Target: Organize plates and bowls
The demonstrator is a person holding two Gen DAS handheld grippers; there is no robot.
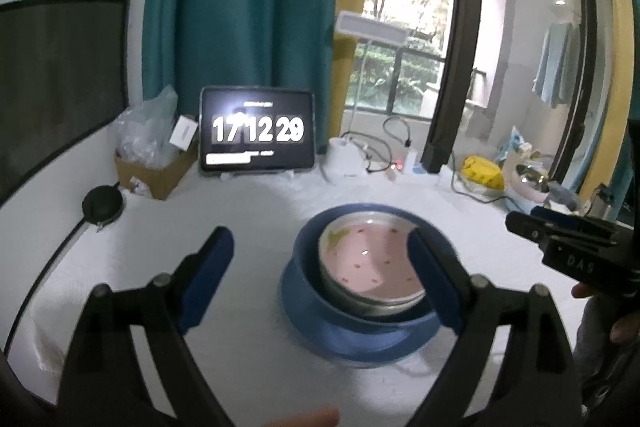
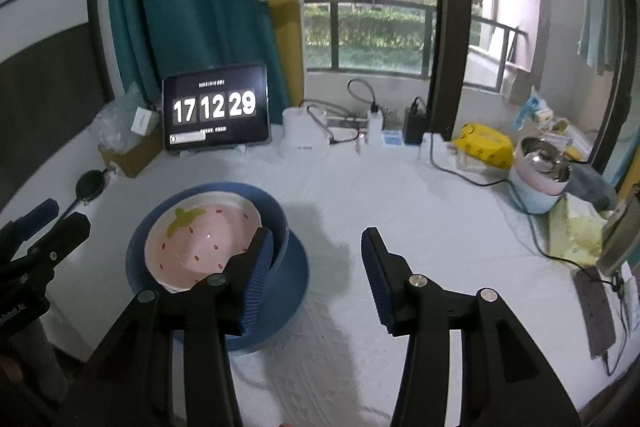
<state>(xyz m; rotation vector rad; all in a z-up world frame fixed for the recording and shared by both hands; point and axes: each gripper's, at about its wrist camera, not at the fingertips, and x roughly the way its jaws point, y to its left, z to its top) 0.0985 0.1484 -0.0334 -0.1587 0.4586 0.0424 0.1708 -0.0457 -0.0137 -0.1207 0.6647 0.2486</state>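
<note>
Here, one pink bowl (image 2: 200, 243) sits in one blue bowl (image 2: 276, 211) on one blue plate (image 2: 292, 283), mid counter (image 2: 420, 211). Behind stand a clock (image 2: 215, 107), box (image 2: 128, 155), yellow bag (image 2: 486, 143) and pot (image 2: 540, 171). Both tools, left (image 1: 320, 279) and right (image 2: 316, 279), are apart and hold nothing.

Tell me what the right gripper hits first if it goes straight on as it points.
Probably the bare white tablecloth. The right gripper is open and empty, and the stacked dishes sit off its left side.
</note>
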